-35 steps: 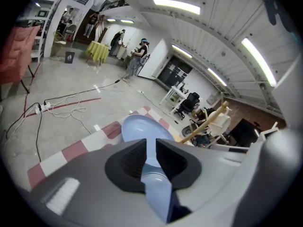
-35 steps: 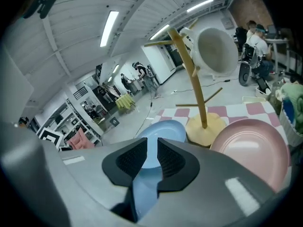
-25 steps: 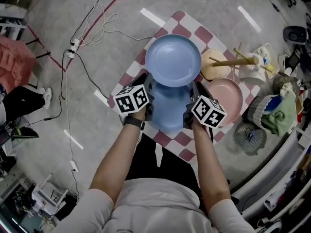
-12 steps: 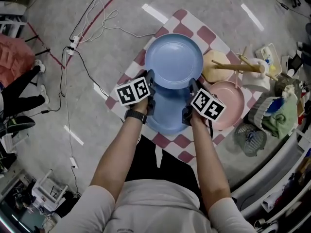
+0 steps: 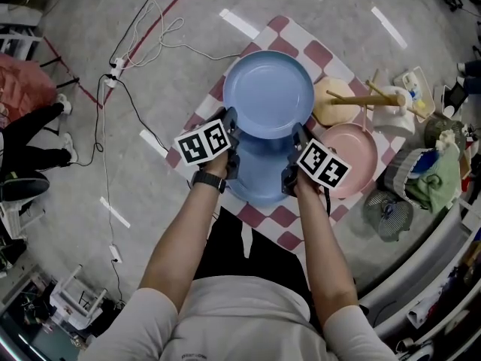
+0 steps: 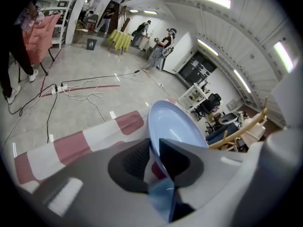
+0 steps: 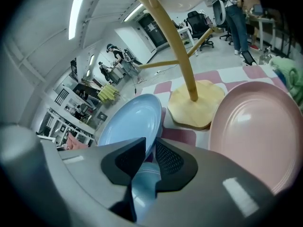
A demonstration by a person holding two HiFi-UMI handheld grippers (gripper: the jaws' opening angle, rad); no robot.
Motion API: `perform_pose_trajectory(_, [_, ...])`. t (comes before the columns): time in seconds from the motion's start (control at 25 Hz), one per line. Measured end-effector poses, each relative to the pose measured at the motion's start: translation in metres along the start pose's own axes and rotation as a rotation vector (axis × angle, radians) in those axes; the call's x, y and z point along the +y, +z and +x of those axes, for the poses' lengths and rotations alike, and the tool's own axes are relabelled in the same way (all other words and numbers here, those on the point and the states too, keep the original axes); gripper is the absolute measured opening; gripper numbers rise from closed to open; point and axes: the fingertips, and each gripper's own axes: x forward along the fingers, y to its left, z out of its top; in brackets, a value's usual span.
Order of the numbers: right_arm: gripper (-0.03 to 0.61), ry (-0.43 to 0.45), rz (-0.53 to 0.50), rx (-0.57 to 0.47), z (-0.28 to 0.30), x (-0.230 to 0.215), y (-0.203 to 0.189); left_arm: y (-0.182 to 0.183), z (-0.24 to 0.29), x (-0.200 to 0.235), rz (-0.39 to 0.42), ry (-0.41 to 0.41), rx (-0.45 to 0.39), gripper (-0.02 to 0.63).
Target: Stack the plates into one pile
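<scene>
The step in hand looks like setting the upper blue plate (image 5: 268, 92) down onto the lower blue plate (image 5: 259, 177), which lies on the red-and-white checked cloth (image 5: 283, 218) over the worktop. To do it well, the person would bring the held plate back toward the body until it sits centred over the lower one, level it so the far edge does not dip, and lower both sides together. The jaws should let go only once the plate rests flat, and both at once, so it does not tip or slide toward the pink plate (image 5: 352, 155) just to the right. The wooden stand (image 5: 332, 101) beside the far rim leaves little room for any swing that way.

The left gripper (image 5: 232, 132) and the right gripper (image 5: 296, 138) each pinch the near rim of the upper plate, one on either side. In the left gripper view the jaws (image 6: 154, 155) are closed on the thin rim of the plate (image 6: 171, 126), and the right gripper view shows the same hold (image 7: 149, 151) on the plate (image 7: 127, 123). Both forearms reach forward, almost parallel, with the wrists close together over the lower plate. The held plate extends away from the person, overlapping only the lower plate's far part.
</scene>
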Motion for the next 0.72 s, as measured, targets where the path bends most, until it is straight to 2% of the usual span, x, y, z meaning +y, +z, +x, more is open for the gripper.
perform_pose_trajectory(0.2, [0.075, 0.007, -0.007, -0.02, -0.023, 0.004, -0.011, -0.009, -0.024, -0.006, 0.02, -0.018, -0.008, 0.064])
perform_pose_trajectory(0.4, [0.077, 0.003, 0.004, -0.03, -0.051, -0.003, -0.034, -0.025, -0.047, -0.015, 0.077, -0.046, -0.009, 0.066])
perform_pose_trajectory(0.72, [0.077, -0.024, 0.008, -0.032, -0.083, -0.017, -0.079, -0.068, -0.076, -0.009, 0.111, -0.062, 0.028, 0.066])
